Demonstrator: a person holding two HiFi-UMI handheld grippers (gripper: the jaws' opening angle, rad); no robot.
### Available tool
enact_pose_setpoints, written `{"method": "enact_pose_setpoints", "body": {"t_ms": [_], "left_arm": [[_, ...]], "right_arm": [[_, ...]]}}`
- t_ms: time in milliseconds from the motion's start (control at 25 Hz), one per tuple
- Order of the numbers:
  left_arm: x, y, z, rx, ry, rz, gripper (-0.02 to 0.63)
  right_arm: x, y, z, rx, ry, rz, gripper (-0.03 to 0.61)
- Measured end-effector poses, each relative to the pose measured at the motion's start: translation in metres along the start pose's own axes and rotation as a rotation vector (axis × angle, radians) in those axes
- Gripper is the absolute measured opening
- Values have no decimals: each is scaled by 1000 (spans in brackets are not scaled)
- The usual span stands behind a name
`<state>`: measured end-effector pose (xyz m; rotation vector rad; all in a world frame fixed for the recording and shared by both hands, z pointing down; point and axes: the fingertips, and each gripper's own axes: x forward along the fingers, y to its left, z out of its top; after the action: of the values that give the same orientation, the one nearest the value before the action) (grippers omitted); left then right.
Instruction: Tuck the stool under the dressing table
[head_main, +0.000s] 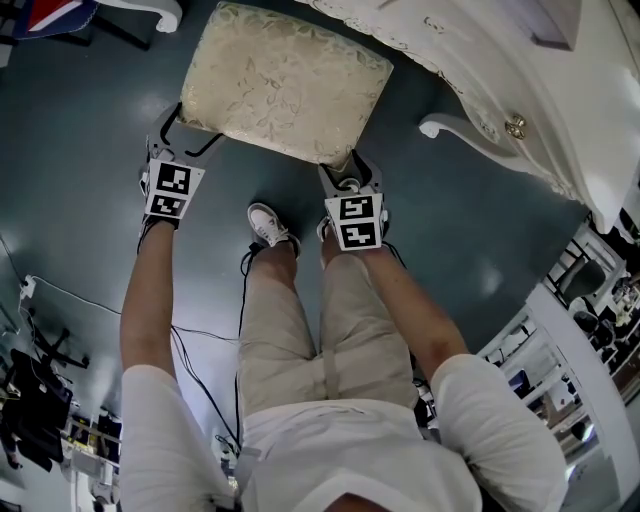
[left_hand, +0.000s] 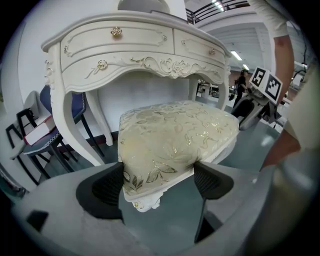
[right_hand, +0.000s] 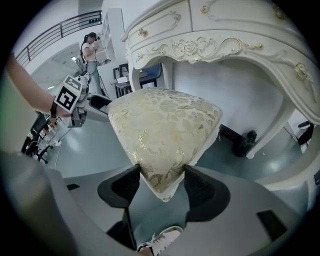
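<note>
Stool is gripped at two near cushion corners, one clamped by the left gripper, one by the right gripper. It is set just ahead of both, short of the dressing table. Long axis spans gripper to gripper. Risk: soft corners slipped, or table leg struck if skewed.

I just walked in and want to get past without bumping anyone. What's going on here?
A person is holding a stool by its two near corners. The left gripper is clamped on one cushion corner and the right gripper on the other. The dressing table stands just ahead, with its open gap facing the stool. The stool is not yet tucked under it and sits mostly out in front on the floor.
</note>
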<state>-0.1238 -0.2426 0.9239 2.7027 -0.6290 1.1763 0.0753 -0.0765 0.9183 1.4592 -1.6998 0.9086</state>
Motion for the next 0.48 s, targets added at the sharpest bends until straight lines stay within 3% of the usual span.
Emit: {"method": "enact_pose_setpoints", "body": {"t_ms": [480], "left_arm": [[-4, 0, 2, 11, 10, -2, 445]], "right_arm": [[-4, 1, -5, 16, 0, -14, 278]]}}
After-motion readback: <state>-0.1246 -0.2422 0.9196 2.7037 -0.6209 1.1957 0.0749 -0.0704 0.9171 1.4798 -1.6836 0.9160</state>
